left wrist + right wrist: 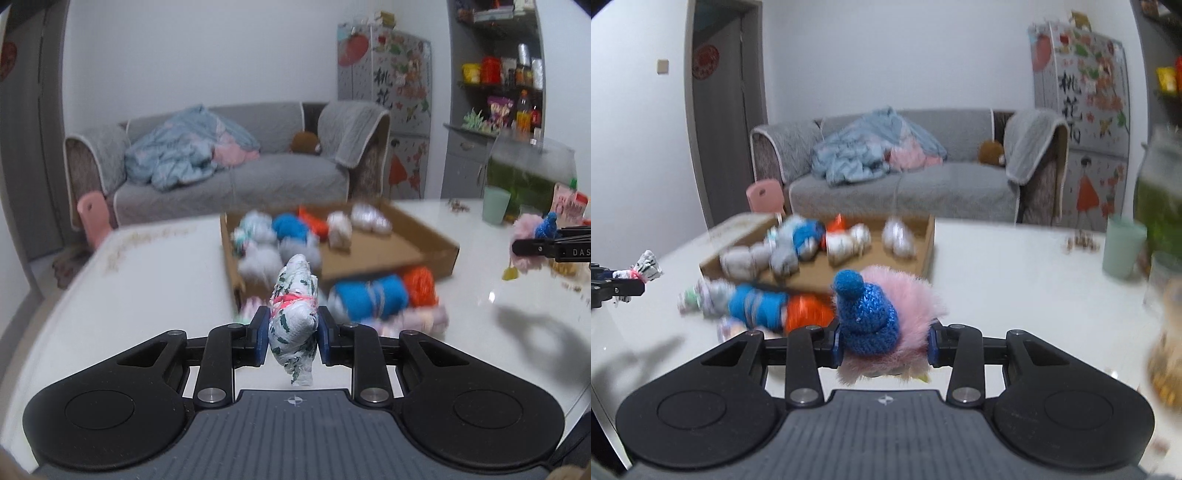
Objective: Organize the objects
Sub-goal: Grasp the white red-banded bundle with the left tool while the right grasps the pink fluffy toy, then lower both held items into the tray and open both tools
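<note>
My left gripper point(291, 332) is shut on a white bundle with green print and a pink tie point(293, 317), held above the white table point(147, 295). My right gripper point(884, 343) is shut on a pink fluffy toy with a blue knitted hat point(871, 317); this toy also shows at the right in the left wrist view point(535, 236). A shallow cardboard box point(388, 251) ahead holds several bundles, blue, orange and white. More bundles, a blue one point(373, 295) and an orange one point(421, 284), lie on the table in front of the box.
A pale green cup point(495, 203) and a green tank point(528, 177) stand at the table's right. Crumbs lie near them. A grey sofa point(229, 166), a pink chair point(94, 218) and a decorated fridge point(388, 92) are behind the table.
</note>
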A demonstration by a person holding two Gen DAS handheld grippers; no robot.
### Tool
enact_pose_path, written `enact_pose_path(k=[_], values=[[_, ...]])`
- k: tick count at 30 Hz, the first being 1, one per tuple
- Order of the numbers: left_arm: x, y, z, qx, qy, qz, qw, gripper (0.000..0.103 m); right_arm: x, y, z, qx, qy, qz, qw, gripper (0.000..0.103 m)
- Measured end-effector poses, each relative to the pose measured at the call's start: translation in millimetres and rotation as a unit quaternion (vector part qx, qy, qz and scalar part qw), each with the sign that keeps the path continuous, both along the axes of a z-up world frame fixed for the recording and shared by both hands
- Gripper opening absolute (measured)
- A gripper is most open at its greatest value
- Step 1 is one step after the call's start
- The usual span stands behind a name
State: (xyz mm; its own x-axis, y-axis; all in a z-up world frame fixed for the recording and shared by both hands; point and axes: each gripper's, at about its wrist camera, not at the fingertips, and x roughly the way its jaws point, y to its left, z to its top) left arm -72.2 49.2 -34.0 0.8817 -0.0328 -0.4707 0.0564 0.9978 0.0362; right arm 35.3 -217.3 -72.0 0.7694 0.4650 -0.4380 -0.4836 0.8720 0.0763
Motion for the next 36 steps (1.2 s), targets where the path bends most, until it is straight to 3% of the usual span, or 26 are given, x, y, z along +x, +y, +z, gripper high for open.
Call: enact_pose_path(k=[6, 10, 16, 22, 30, 36], values=[[26, -9, 39, 0.014, -0.037, -0.012, 0.9991, 0.032, 17, 11, 40, 0.002, -0.041, 0.023, 0.999, 0.037], [47, -19, 58, 0.016, -0.058, -0.025, 0.9979, 0.032, 32, 24, 51, 0.002, -0.052, 0.042, 0.998, 0.037], [90, -37, 62, 0.008, -0.052, -0.049, 0.9974, 0.032, 58, 46, 54, -0.002, -0.049, 0.08, 0.996, 0.037], [144, -52, 37, -0.016, -0.012, -0.069, 0.9974, 0.032, 90, 65, 44, -0.004, -0.013, 0.104, 0.994, 0.037], [211, -49, -21, -0.042, 0.063, -0.07, 0.9947, 0.032, 136, 88, 3, -0.04, 0.047, 0.108, 0.992, 0.037], [237, -60, -34, -0.053, 0.073, -0.095, 0.9914, 0.032, 165, 92, -13, -0.059, 0.074, 0.087, 0.992, 0.037]])
